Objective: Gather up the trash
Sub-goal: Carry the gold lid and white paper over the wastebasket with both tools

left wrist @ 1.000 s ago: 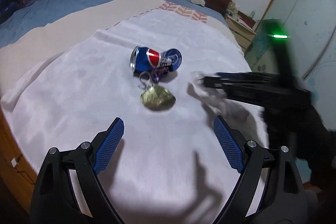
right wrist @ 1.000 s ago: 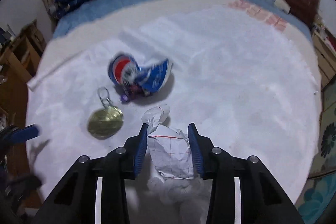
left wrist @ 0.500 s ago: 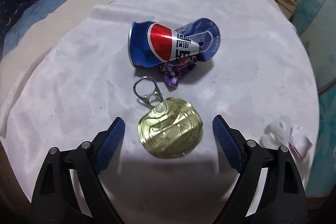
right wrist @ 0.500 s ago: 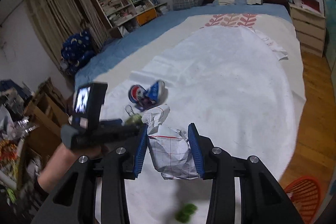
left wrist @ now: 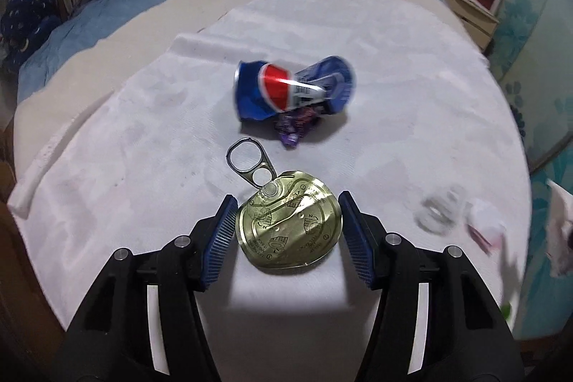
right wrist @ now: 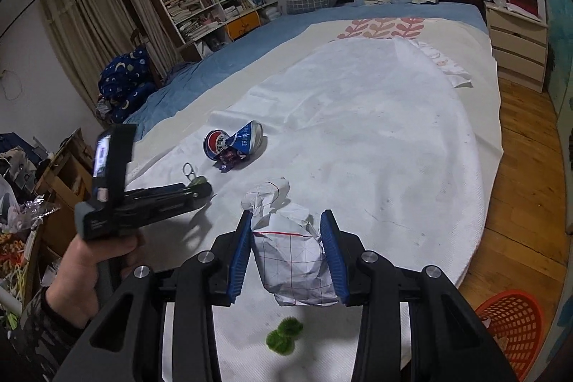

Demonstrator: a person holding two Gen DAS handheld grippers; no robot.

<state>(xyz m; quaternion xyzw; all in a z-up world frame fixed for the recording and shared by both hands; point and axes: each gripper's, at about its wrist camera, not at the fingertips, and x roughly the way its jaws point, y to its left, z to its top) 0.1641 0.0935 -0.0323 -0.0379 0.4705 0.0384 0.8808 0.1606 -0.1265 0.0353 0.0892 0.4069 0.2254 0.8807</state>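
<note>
While closing, left gripper (left wrist: 286, 231) jaws bracket flat round gold tin lid (left wrist: 288, 226), not yet pinching, pull ring toward eleven o'clock; right gripper (right wrist: 286, 253) clamps crumpled gridded paper (right wrist: 293, 260).

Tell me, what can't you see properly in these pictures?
- Crushed blue soda can: smeared by motion blur in the left wrist view; its print is unreadable.
- Small purple wrapper: tucked partly under the can.
- Round gold tin lid: almost wholly hidden by the left gripper in the right wrist view.
- Red plastic basket: cut off by the fisheye's edge and the right gripper.
</note>
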